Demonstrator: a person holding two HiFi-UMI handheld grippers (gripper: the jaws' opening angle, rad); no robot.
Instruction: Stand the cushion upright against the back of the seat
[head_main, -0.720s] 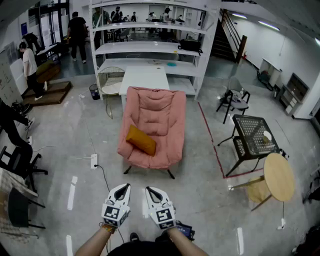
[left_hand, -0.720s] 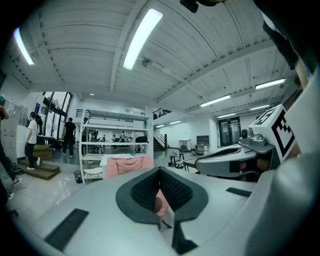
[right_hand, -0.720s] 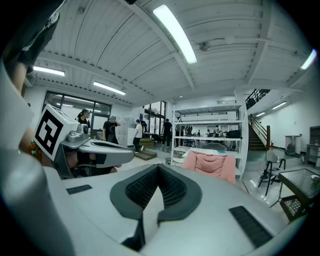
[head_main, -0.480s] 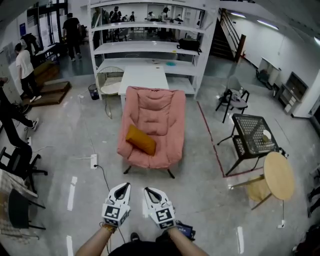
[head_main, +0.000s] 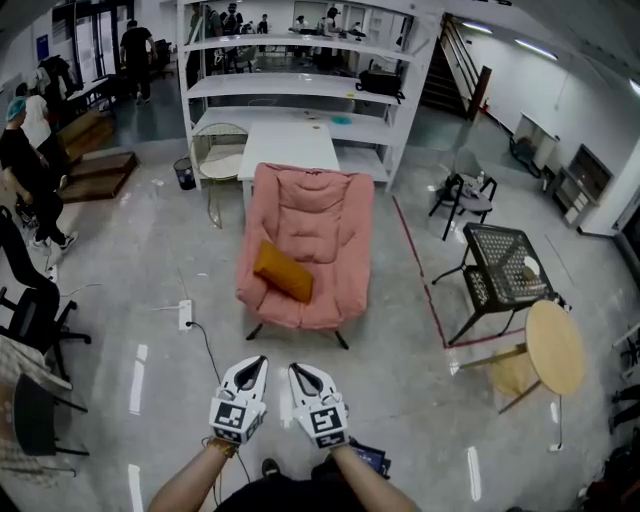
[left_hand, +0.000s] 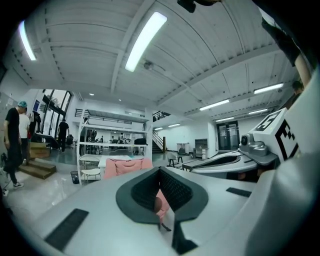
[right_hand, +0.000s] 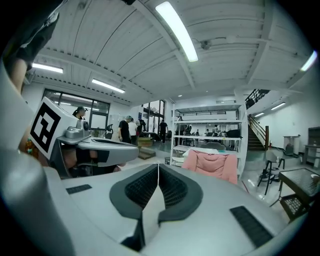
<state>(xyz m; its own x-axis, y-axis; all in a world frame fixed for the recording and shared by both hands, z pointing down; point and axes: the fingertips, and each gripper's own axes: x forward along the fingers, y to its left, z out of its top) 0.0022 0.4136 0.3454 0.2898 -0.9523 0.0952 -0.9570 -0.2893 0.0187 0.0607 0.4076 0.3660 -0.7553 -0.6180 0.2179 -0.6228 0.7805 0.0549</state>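
Floor (head_main: 170, 250) was bare grey concrete, with white dashes (head_main: 137, 365) and a red tape line (head_main: 418, 265) on it. White shelving unit (head_main: 300, 95) at the far side, black bag (head_main: 380, 86) on one shelf, white table (head_main: 290, 150) just in front. Wire chair (head_main: 222, 165) and bin (head_main: 184, 172) sat left of that table. Staircase (head_main: 458, 70) far right. Black mesh table (head_main: 500, 255) and round wooden table (head_main: 556, 345) stood near each other on the right. Power strip (head_main: 185, 315) with cable lay on the floor. Office chairs (head_main: 35, 310) and people (head_main: 25, 165) at left. Ceiling (left_hand: 210, 45) was white and ribbed, strip lights (left_hand: 145, 35) on.
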